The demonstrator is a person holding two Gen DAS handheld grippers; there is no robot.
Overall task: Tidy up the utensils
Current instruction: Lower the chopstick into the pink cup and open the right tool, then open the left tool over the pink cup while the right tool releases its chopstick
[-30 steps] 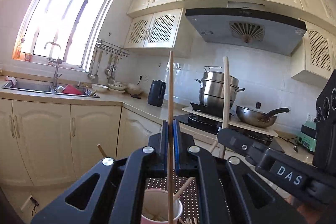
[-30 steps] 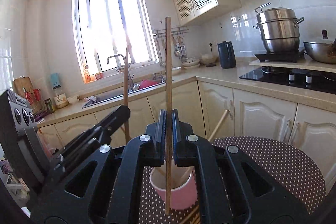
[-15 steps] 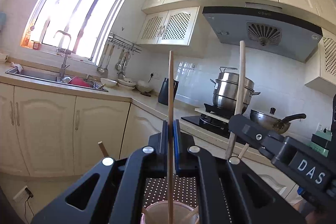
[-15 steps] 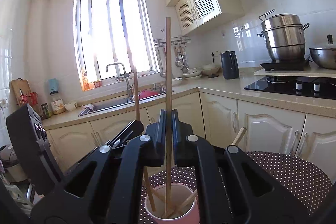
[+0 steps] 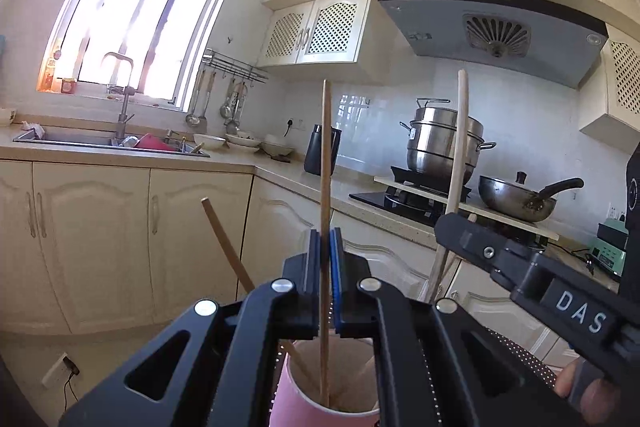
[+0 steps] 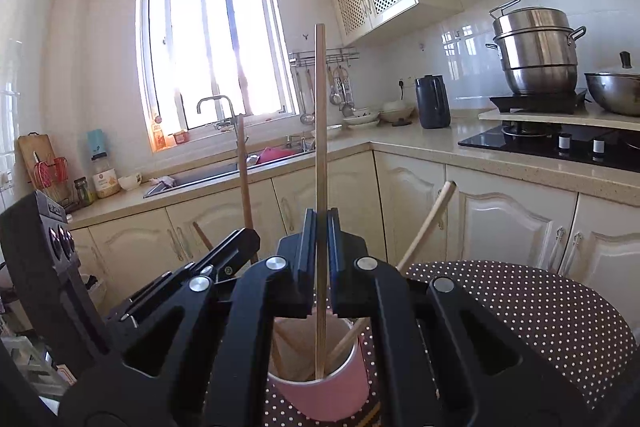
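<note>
My left gripper (image 5: 325, 251) is shut on an upright wooden chopstick (image 5: 325, 163) whose lower end is inside the pink cup (image 5: 320, 413). My right gripper (image 6: 320, 231) is shut on another upright wooden chopstick (image 6: 320, 115), its lower end also inside the pink cup (image 6: 328, 397). Other chopsticks lean in the cup, one to the left (image 5: 224, 239) and one to the right (image 6: 430, 223). The right gripper with its chopstick (image 5: 458, 163) shows at the right of the left wrist view. The left gripper's chopstick (image 6: 243, 171) shows left of centre in the right wrist view.
The cup stands on a round table with a brown polka-dot cloth (image 6: 520, 307). Behind are cream kitchen cabinets (image 5: 100, 239), a sink (image 5: 112, 141), a black kettle (image 6: 432, 101), a steel steamer pot (image 6: 536, 55) and a wok (image 5: 516, 197) on the hob.
Both grippers have come lower over the cup, and both chopsticks now reach deeper into it. The cup fills more of each view.
</note>
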